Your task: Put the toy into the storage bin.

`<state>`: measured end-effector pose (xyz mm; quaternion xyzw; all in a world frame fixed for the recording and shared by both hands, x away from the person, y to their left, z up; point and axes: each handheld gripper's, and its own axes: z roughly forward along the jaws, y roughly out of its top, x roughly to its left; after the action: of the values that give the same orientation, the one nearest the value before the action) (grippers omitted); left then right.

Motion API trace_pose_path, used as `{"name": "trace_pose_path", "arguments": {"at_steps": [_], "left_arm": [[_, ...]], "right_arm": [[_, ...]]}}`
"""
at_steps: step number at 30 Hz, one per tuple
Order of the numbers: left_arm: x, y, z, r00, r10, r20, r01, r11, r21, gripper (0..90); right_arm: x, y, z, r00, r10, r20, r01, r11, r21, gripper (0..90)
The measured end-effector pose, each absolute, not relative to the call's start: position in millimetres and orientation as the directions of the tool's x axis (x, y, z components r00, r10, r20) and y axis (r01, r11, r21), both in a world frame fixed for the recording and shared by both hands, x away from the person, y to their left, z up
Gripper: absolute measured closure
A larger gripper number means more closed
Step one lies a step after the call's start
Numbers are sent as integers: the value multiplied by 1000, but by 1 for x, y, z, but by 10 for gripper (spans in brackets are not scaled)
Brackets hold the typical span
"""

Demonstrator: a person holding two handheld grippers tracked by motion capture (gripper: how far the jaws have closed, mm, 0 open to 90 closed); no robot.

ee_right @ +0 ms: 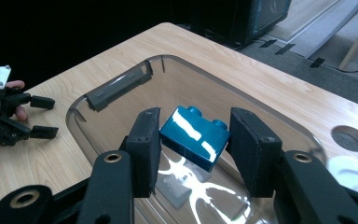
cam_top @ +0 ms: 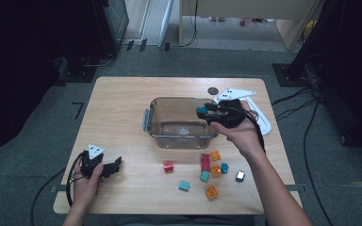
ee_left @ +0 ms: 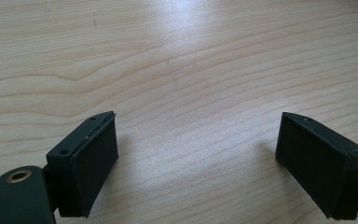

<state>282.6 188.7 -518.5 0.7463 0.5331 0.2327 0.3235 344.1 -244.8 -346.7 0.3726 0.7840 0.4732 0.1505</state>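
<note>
My right gripper (ee_right: pixel 196 140) is shut on a dark teal brick (ee_right: pixel 195 136), tilted between the pads, and holds it over the right end of a clear glass dish (ee_right: pixel 121 86). From above, that gripper (cam_top: pixel 206 113) and the teal brick (cam_top: pixel 201 111) hang above the dish (cam_top: pixel 155 122) at the table's middle. My left gripper (cam_top: pixel 118 165) rests on the table at the front left, jaws spread wide with nothing between them. Bare wood lies between its black pads (ee_left: pixel 93 163).
Several loose bricks lie in front of the dish: a red one (cam_top: pixel 168 165), orange ones (cam_top: pixel 215 156), teal ones (cam_top: pixel 184 185) and a silver one (cam_top: pixel 240 176). A white flat object (cam_top: pixel 263 121) lies at the right edge. A round hole (cam_top: pixel 212 91) is behind the dish.
</note>
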Motion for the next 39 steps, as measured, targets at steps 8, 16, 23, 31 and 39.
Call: {"name": "trace_pose_path", "arguments": {"at_steps": [8, 16, 23, 31, 39], "left_arm": [[283, 189, -519, 323, 946, 2, 645, -222, 731, 127], [282, 189, -518, 324, 946, 2, 646, -223, 730, 127], [282, 189, -518, 324, 946, 2, 646, -223, 730, 127], [282, 189, -518, 324, 946, 2, 646, -223, 730, 128], [282, 189, -518, 324, 946, 2, 646, -222, 730, 128]], "right_arm": [[367, -224, -357, -682, 720, 133, 479, 301, 825, 553], [381, -209, -369, -677, 722, 138, 512, 329, 793, 553], [385, -202, -379, -671, 728, 141, 538, 347, 768, 553], [386, -204, -383, -665, 731, 151, 550, 343, 761, 551], [385, -206, -384, -665, 730, 158, 554, 341, 759, 468]]}}
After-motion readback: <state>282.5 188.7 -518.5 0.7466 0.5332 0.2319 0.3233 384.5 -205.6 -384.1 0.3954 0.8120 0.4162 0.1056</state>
